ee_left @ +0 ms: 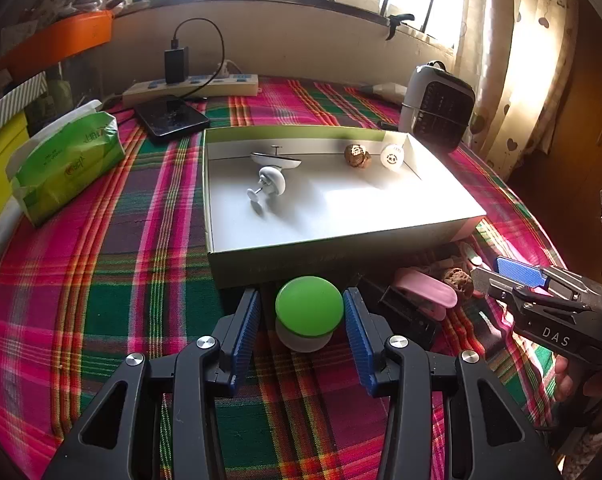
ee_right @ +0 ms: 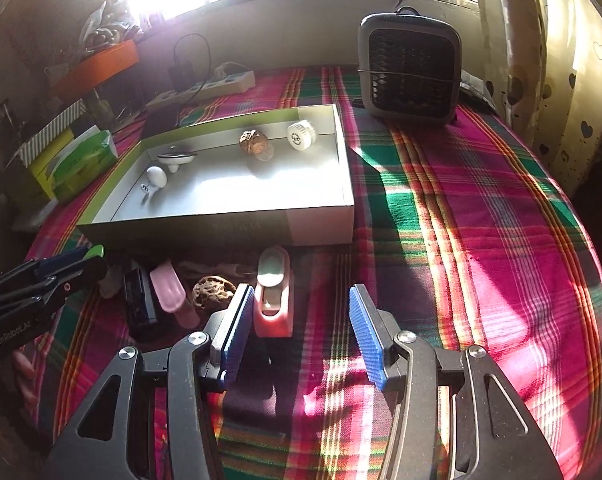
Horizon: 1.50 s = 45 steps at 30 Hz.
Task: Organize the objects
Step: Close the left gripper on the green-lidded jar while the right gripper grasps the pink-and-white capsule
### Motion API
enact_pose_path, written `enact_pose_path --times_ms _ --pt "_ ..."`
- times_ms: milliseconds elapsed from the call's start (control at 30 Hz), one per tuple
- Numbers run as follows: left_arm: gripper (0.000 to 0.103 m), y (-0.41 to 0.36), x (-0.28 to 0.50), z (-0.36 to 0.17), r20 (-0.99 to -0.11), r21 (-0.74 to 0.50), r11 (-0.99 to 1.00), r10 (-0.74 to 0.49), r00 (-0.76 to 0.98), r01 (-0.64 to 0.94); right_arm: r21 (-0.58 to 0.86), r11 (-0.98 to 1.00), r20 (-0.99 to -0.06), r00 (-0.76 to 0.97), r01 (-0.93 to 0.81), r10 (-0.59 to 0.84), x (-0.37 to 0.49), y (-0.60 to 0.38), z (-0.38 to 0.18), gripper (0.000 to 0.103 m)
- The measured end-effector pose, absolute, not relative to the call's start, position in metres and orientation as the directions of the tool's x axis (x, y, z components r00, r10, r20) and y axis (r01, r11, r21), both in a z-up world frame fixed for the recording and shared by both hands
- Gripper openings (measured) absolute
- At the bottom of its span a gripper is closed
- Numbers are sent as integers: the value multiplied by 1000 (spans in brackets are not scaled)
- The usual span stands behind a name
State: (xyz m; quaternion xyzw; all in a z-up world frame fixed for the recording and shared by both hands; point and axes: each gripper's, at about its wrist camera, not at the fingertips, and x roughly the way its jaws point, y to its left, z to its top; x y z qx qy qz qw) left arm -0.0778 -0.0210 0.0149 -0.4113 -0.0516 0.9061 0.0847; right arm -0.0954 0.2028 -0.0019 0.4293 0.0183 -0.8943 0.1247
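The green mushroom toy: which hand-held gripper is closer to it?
Left. The left hand-held gripper has the green mushroom toy right between its open fingers. The right hand-held gripper is off to the side, open around a pink stapler.

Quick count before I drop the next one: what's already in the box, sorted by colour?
In the box:
White: 3 (mushroom-shaped piece, oval dish, round disc)
Brown: 1 (walnut)
Total: 4
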Motion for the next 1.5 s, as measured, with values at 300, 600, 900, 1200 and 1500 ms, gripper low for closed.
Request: enact_pose_path --times_ms 300,600,900,1200,1500 --pt "41 -22 -81 14 -741 -154 -983 183 -646 -102 63 -960 -788 -576 273 -215 -100 200 -6 50" --pt "41 -22 -86 7 -756 -141 -985 171 -632 -98 -1 -949 -794 -577 316 -192 -107 190 -7 50" --pt "41 -23 -92 2 -764 -144 -986 165 -624 -85 -14 -949 -786 -591 316 -184 -106 189 -8 50" --pt "36 -27 -93 2 -760 -147 -987 157 -631 -68 -16 -949 -783 -594 315 -184 -105 190 -7 41" --pt "31 -31 -93 2 -758 -152 -987 153 -634 -55 -16 -945 -781 -594 326 -192 -102 188 -7 29"
